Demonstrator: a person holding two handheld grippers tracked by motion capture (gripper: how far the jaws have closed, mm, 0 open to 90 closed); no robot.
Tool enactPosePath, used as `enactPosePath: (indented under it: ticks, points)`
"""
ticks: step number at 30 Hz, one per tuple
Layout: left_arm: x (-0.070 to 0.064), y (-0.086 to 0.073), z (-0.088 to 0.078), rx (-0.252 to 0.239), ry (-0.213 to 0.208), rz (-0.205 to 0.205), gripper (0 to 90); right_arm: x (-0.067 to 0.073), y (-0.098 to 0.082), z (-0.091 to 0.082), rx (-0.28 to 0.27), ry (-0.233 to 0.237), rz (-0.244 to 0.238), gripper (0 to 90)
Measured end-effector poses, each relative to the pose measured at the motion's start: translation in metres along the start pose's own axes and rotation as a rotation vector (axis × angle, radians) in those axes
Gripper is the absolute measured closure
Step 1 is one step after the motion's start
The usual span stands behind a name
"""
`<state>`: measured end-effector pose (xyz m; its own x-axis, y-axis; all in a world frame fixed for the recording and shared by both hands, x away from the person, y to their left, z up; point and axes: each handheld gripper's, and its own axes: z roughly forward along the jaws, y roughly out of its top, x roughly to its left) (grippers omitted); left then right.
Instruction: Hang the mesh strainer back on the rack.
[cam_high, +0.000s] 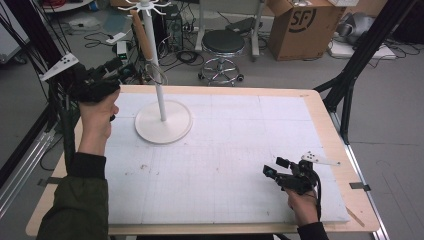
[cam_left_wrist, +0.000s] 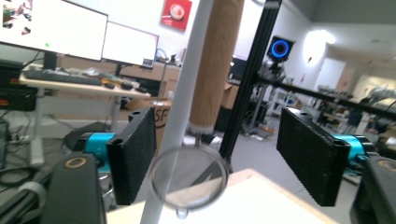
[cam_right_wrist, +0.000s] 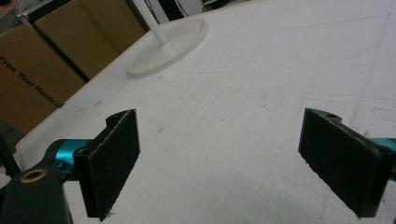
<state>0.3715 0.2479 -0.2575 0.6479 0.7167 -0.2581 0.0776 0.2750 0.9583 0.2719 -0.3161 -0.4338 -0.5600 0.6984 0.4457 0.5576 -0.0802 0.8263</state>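
A small strainer with a wooden handle (cam_high: 141, 35) and a round mesh bowl (cam_high: 158, 75) hangs beside the pole (cam_high: 156, 65) of a white hook stand, whose round base (cam_high: 163, 122) sits on the table's far left. My left gripper (cam_high: 117, 65) is held up just left of it, open. In the left gripper view the mesh bowl (cam_left_wrist: 189, 177), the handle (cam_left_wrist: 217, 60) and the pole (cam_left_wrist: 180, 116) show in the gap of my left gripper (cam_left_wrist: 215, 158), and the pads touch none of them. My right gripper (cam_high: 274, 167) (cam_right_wrist: 219, 163) stands open and empty low over the white mat (cam_right_wrist: 243, 93) at the front right.
Behind the table stand a black stool (cam_high: 223, 42), a cardboard box (cam_high: 305, 25) and cables on the floor. Black frame legs (cam_high: 350, 70) rise at the far right corner and a rack stands off the left edge. The wooden table rim (cam_high: 320, 115) borders the mat.
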Motion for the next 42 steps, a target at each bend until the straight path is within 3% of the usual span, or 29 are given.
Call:
enactPosePath:
  ticks: [2,8,12,16,21,26,30,34,37,42]
  points:
    - [-0.002,-0.005,-0.009,-0.001,-0.007,-0.01,26.7,0.002,-0.001,-0.001,-0.002,0.0,-0.008,11.6]
    - [-0.013,-0.023,-0.032,-0.001,-0.026,0.024,25.2,0.005,0.001,-0.001,-0.015,0.003,-0.02,11.6]
    - [-0.016,-0.027,-0.038,0.007,-0.05,0.013,24.9,0.006,0.001,0.0,-0.017,-0.002,-0.031,11.4]
    - [-0.022,-0.03,-0.043,0.03,-0.045,0.042,24.8,0.008,0.002,0.001,-0.025,-0.001,-0.04,11.3]
    - [-0.029,-0.043,-0.051,0.049,-0.052,0.05,24.1,0.011,0.001,0.004,-0.028,-0.001,-0.057,11.3]
    - [-0.038,-0.067,-0.065,0.042,-0.089,0.025,23.1,0.015,0.002,0.008,-0.034,0.005,-0.082,11.3]
    - [-0.044,-0.084,-0.074,0.044,-0.094,0.017,23.1,0.02,0.001,0.011,-0.019,-0.01,-0.118,11.3]
    - [-0.051,-0.099,-0.081,0.064,-0.083,0.051,23.1,0.023,0.001,0.013,-0.022,-0.007,-0.129,11.3]
    - [-0.054,-0.111,-0.085,0.102,-0.051,0.089,23.1,0.026,0.001,0.013,-0.026,-0.017,-0.138,11.3]
    - [-0.056,-0.139,-0.095,0.163,-0.037,0.071,22.6,0.031,0.002,0.014,-0.029,-0.02,-0.178,11.3]
